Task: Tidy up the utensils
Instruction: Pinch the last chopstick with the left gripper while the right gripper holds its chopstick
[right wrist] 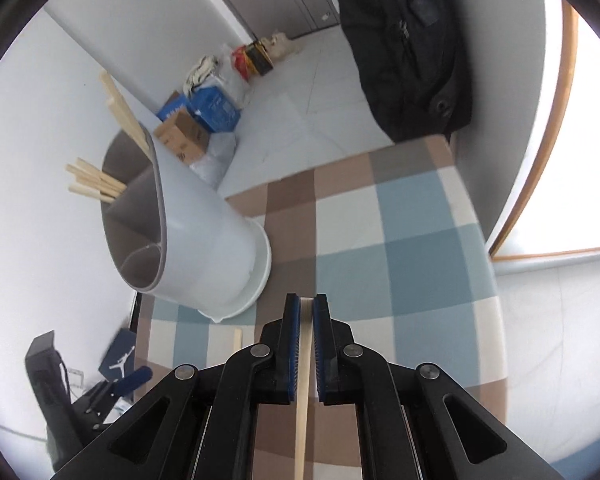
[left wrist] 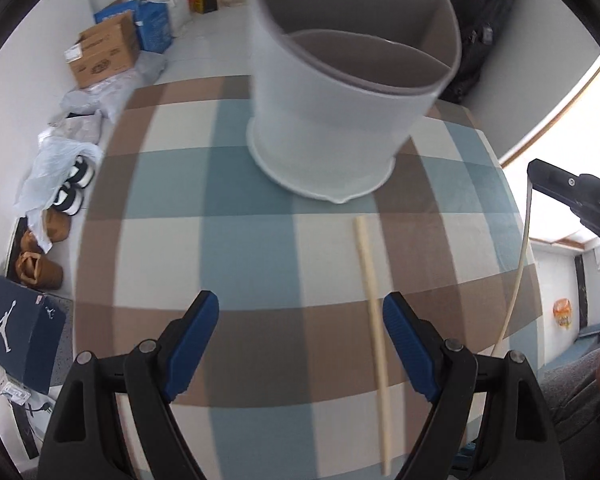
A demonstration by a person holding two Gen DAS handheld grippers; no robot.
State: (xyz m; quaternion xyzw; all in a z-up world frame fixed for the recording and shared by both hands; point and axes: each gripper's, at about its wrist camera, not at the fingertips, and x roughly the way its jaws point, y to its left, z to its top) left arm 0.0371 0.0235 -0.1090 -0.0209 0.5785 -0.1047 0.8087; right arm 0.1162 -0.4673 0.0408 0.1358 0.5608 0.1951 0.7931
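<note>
A chopstick [right wrist: 305,364] is clamped between the pads of the right gripper [right wrist: 307,308], its tip poking just past the fingertips and its length running back under the jaws. A second chopstick [left wrist: 372,320] lies flat on the checked cloth [left wrist: 252,248], near the base of the holder [left wrist: 332,120], and the left gripper [left wrist: 300,312] hangs over it with jaws wide apart and nothing between the pads; the stick sits just inside the right-hand pad. The step in hand looks like collecting loose chopsticks for the holder: one is picked, one is about to be. Next, the right hand would need to lift its stick over the rim and tilt it into the compartment that already has sticks [right wrist: 96,186], while the left would need to shift sideways to centre its stick before closing. The right wrist view shows the holder's divided inside and the bundle leaning out of it; the left wrist view alone shows the lying stick in full, and the held stick hanging below the right gripper at the frame's edge.
</note>
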